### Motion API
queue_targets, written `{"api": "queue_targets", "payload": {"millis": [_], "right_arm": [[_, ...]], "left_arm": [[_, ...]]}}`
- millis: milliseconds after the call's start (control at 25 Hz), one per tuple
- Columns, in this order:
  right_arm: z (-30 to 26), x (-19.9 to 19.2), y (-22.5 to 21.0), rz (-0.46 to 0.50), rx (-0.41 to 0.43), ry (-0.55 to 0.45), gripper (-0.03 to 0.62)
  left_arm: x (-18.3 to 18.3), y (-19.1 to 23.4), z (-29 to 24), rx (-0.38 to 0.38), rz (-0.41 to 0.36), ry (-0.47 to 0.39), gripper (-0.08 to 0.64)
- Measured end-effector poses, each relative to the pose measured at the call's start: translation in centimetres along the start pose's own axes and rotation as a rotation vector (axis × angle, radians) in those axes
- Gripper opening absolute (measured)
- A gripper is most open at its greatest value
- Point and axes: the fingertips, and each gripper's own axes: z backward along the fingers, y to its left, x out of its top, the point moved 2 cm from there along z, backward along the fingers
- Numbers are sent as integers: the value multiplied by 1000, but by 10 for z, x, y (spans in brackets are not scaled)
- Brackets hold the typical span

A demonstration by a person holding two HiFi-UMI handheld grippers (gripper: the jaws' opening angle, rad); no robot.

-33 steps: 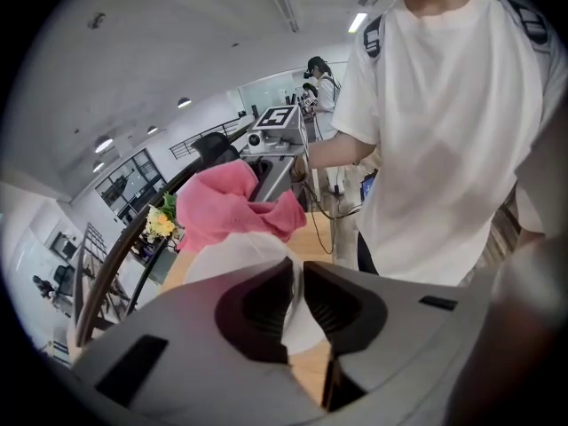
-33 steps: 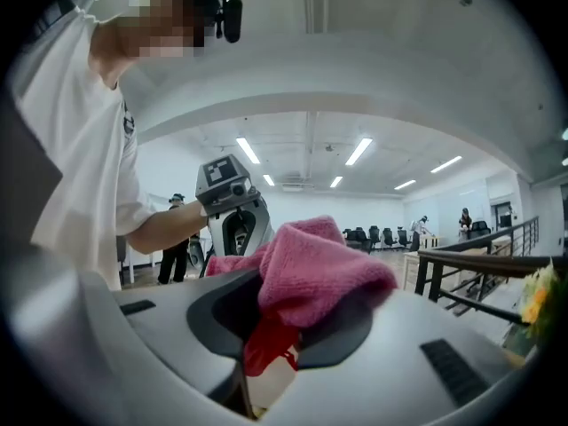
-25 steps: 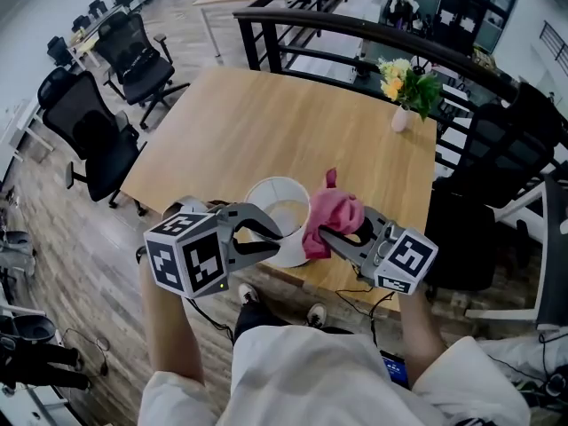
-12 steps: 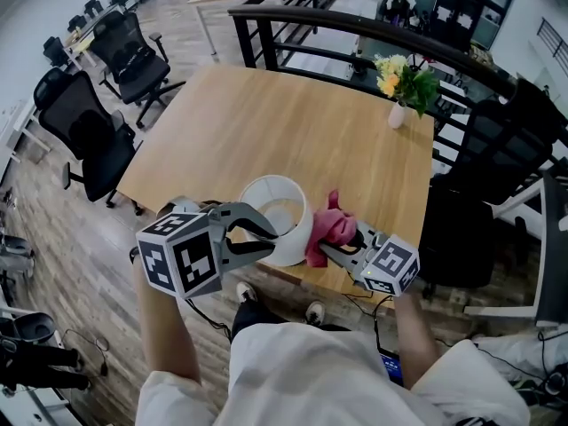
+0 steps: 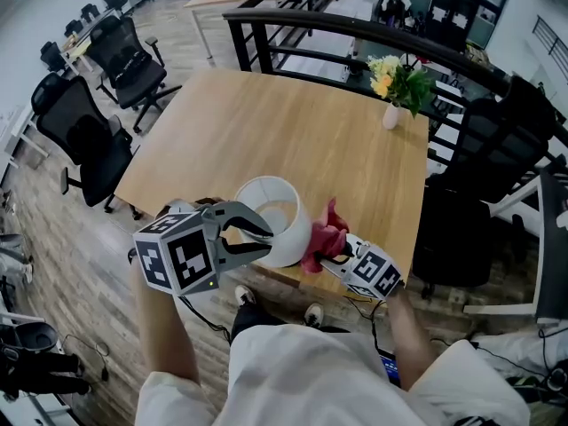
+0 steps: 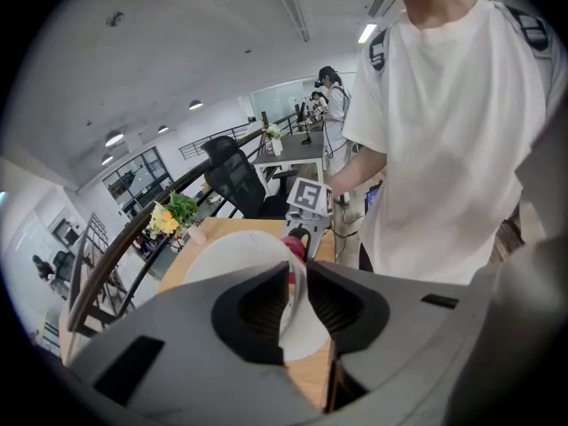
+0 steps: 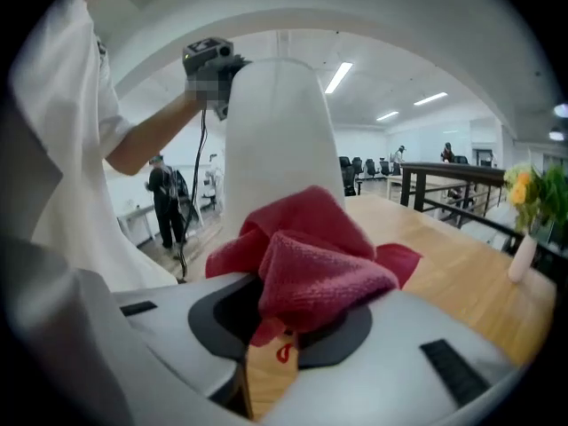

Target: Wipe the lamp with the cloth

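Observation:
A white lampshade [image 5: 277, 213] stands at the near edge of the wooden table [image 5: 266, 122]. My left gripper [image 5: 268, 240] is shut on its near rim; the thin wall [image 6: 235, 260] runs between the two jaws, which have just eased open slightly with the rim still between them. My right gripper [image 5: 323, 254] is shut on a bunched pink cloth [image 5: 327, 233], which presses against the shade's right side, low down. In the right gripper view the cloth [image 7: 311, 264] bulges out of the jaws in front of the shade [image 7: 275, 140].
A small vase of yellow flowers [image 5: 395, 87] stands at the table's far right corner. Black office chairs [image 5: 98, 149] stand to the left, another [image 5: 461, 229] to the right. A dark railing [image 5: 355, 34] runs behind the table. Other people stand further off.
My right gripper has come down the shade's right side with the cloth, toward the table's near edge. The left gripper and the shade have stayed where they were.

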Motion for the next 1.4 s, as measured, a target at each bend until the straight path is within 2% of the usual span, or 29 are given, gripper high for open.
{"api": "queue_targets", "payload": {"millis": [120,240,480,600,720,880,960,1160,1280,1400], "right_arm": [[12,3,-2,-127,20,-118,81],[31,13,-11,-187,5,-213,81],[77,49,-35,-211,-97,-389,81],[95,66,-45,-202,-170,-450,81],[106,85,-48,-178,-201,-484,81],[111,111,-39,-138,-166,-509,81],[111,124,-35,-107,-153,-511,81],[117,159,-29,12,-117,-513,81],[122,174,-16,105,-35,-497,81],[121,177,8,219,79,-444,82]], "left_arm": [[8,8,-1,31,58,-8,134],[21,15,-5,39,92,-19,140],[34,26,-18,37,180,34,143],[40,26,-24,48,160,51,139],[40,21,-25,43,131,58,127],[27,17,-15,60,100,68,101],[25,13,-12,54,90,44,89],[26,3,-10,24,48,13,71],[26,-5,-7,-14,-3,-5,62],[24,-9,-6,-32,-12,-37,58]]}}
